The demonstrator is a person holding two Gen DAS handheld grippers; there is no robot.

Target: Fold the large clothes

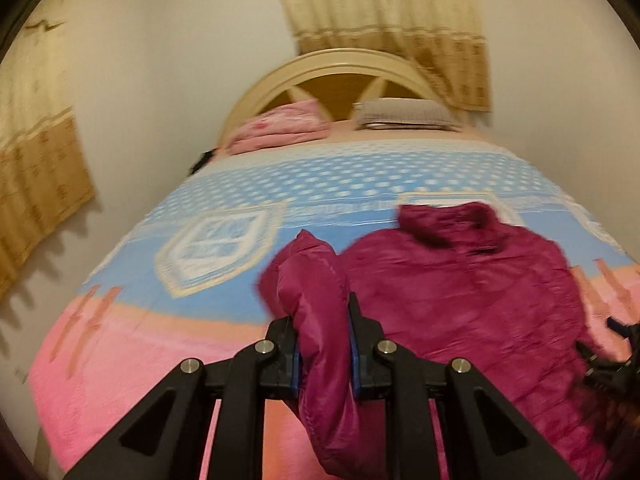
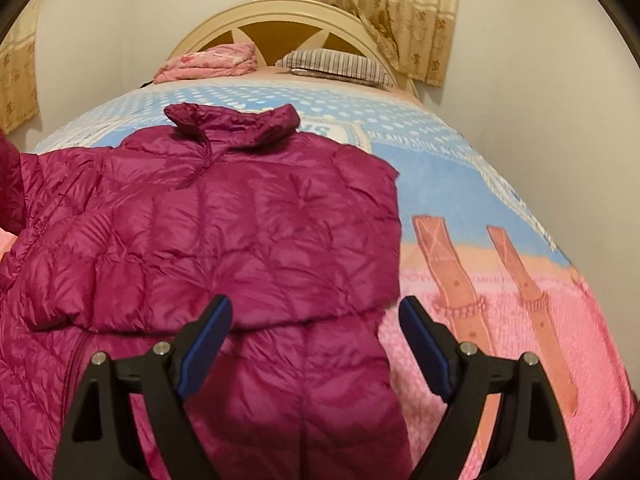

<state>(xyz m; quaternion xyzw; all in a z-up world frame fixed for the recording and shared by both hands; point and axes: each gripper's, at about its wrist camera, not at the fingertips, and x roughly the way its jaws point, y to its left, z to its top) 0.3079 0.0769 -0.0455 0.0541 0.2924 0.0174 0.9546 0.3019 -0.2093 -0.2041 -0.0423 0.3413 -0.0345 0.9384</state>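
Jacket (image 1: 460,280) sleeve clamped in left gripper (image 1: 324,344)

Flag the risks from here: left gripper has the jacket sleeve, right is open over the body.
1. The left gripper pinches slick, puffy sleeve fabric; it may slip out mid-fold.
2. The right gripper hangs open above the jacket, so nothing pins the body; pulling the sleeve could drag it across the blanket.

Bare blanket (image 2: 500,208) lies open from the jacket (image 2: 240,220) toward 3 o'clock. At 12 o'clock, a pink bundle (image 2: 208,62) and striped pillow (image 2: 336,66) block the headboard (image 2: 304,12).
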